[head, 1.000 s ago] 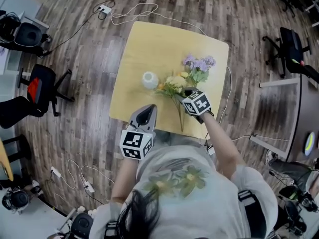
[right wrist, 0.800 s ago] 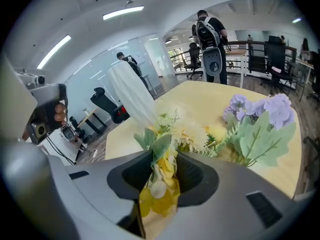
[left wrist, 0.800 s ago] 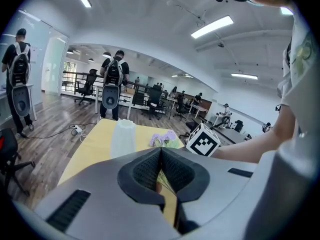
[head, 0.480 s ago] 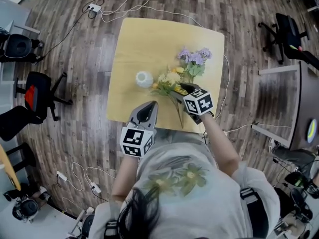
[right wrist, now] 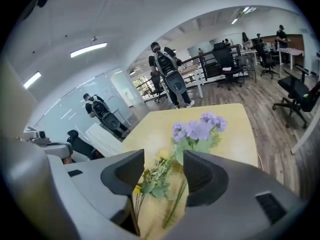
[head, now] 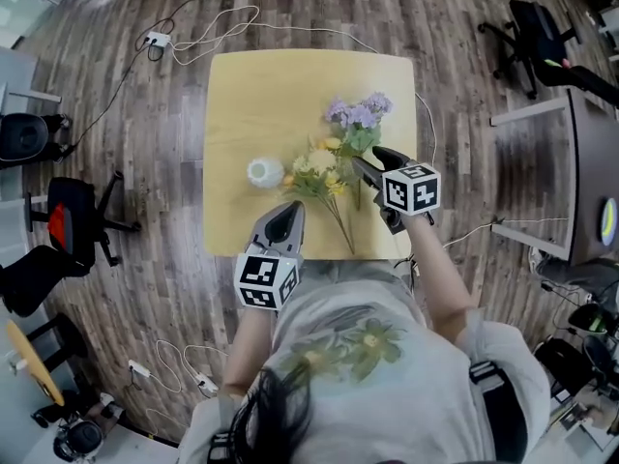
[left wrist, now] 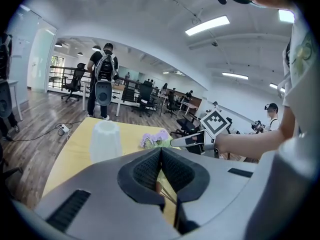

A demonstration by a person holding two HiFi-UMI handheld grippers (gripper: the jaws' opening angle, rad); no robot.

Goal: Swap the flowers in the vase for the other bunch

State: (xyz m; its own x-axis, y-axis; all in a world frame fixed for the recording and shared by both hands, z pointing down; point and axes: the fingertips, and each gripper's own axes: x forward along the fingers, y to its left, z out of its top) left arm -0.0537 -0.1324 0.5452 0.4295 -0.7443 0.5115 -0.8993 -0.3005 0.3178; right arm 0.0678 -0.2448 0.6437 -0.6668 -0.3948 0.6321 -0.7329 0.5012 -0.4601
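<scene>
A white vase [head: 263,172] stands upright on the yellow table [head: 290,85], left of the table's middle in the head view. Both bunches lie flat on the tabletop to the vase's right. The yellow bunch [head: 314,170] is just beside the vase, with its blooms toward the vase and its thin stems slanting away to the table edge nearest the person. The purple bunch [head: 356,116] lies beyond the yellow one, farther from the vase, its blooms set further back on the table and its stem running toward the person.

The right gripper [head: 366,165] hangs on the far side of the flowers from the vase, above the purple bunch's stem. Its jaws have just been opening and now stand wide apart. The stems of both bunches show in the gap on the table below, and neither pad touches them.

The left gripper [head: 282,218] sits on the person's side of the vase, by the table's near edge. Its jaws are pressed together and grip nothing.
</scene>
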